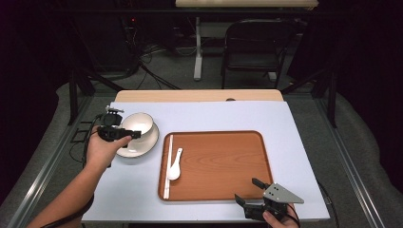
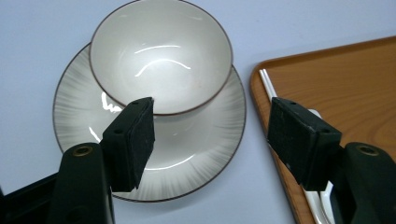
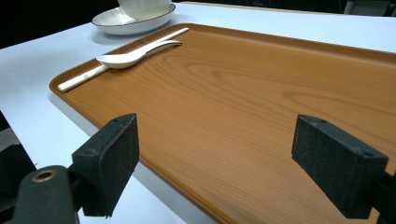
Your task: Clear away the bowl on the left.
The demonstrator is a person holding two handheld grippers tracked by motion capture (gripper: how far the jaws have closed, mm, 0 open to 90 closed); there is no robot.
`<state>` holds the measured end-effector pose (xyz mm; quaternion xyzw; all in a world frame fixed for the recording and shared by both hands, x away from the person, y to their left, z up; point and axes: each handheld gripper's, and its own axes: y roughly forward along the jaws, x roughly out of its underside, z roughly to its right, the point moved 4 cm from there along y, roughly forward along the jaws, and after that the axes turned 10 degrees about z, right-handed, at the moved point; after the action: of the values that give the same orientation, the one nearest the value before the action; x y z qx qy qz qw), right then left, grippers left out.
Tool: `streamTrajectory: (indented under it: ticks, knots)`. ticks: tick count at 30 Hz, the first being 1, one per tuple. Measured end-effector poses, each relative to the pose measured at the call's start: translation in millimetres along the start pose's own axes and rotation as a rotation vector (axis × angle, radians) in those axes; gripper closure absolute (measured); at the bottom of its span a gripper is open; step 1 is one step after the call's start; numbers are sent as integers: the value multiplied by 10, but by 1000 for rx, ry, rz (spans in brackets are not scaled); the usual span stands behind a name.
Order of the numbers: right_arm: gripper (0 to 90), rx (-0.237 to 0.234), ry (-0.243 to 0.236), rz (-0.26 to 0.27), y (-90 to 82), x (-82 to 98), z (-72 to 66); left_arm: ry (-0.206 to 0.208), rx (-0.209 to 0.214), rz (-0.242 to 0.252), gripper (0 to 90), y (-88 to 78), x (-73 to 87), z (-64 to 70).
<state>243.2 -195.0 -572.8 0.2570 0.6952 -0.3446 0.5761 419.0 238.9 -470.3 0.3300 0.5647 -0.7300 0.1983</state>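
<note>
A white bowl sits in a white plate with a dark rim, at the table's left. My left gripper hovers open over them, one jaw above the bowl's near rim, the other above the tray's edge. The wooden tray carries a white spoon and white chopsticks along its left side. My right gripper is open and holds nothing at the tray's near right corner. Plate and bowl appear far off.
The light blue table top has a wooden strip along its far edge. A black chair and a white table leg stand behind the table, with cables on the floor. Metal rails flank the table.
</note>
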Motion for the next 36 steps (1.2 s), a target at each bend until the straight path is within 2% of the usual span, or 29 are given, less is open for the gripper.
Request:
streamTrajectory:
  ticks: [7,12,24,30,36]
  knots:
    - [144,0,1,0,-1,-1,1,-36,-53,-13,324,93,5,-180]
    - [144,-1,0,0,1,-1,0,-69,-70,-14,324,169,21,-265]
    - [144,-3,1,0,-4,-2,-2,-134,-89,-22,324,425,78,-337]
    - [144,-5,0,1,-5,-3,-4,-147,-106,-15,322,513,88,-347]
    - [144,-6,0,0,-7,-5,-9,-184,-111,-14,328,594,113,-391]
